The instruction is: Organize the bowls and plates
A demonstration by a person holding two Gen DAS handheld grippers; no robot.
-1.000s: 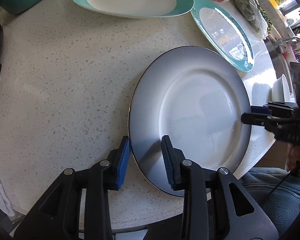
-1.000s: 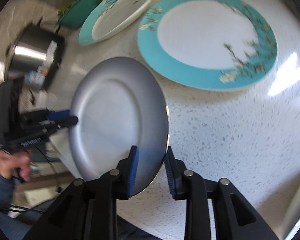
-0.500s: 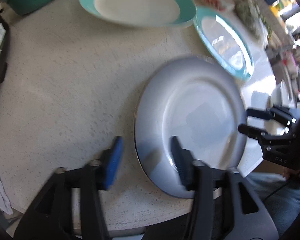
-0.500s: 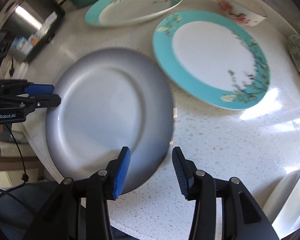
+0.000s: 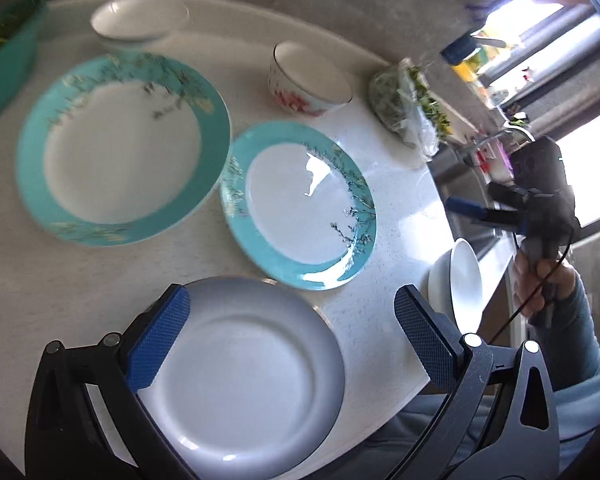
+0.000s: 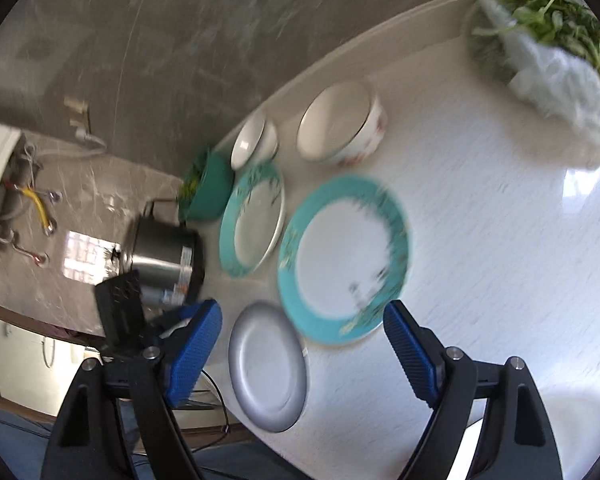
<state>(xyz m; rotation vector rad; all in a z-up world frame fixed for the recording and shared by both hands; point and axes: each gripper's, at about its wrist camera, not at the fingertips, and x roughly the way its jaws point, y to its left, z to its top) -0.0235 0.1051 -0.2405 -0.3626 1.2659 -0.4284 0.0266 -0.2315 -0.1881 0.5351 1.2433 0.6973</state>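
1. Left wrist view, task items. Grey plate (image 5: 240, 376) lies flat on the white counter (image 5: 40, 288) near its front edge, between and under the fingers of the left gripper (image 5: 288, 344). Jaws spread wide, holding nothing. Small teal-rimmed plate (image 5: 300, 204) just behind it; large teal-rimmed plate (image 5: 120, 148) to the left, the two rims near or touching. Floral bowl (image 5: 308, 80) and plain white bowl (image 5: 140, 24) stand further back.

2. Left wrist view, handling. Judged glazed ceramic: stiff, fairly heavy, slick, and liable to chip. The best hold is likely a pinch across the raised rim, preferably where the grey plate's edge nears the counter's front edge.

3. Left wrist view, surroundings. Green tub (image 5: 4, 60) at far left; bag of greens (image 5: 408, 108) at right; stacked white dishes (image 5: 460, 280) at the counter's right edge. Right gripper (image 5: 488, 204) is held out beyond that edge, jaws parted and empty.

4. Right wrist view. Same layout, motion-blurred. Right gripper's jaws spread wide, empty. The grey plate, both teal plates, both bowls and a steel pot (image 6: 160, 256) beside the green tub are visible. A pale shape at bottom right is possibly the white dishes.

5. Obstructions. The small teal plate crowds the grey plate's far rim. The bag of greens sits close to the floral bowl.
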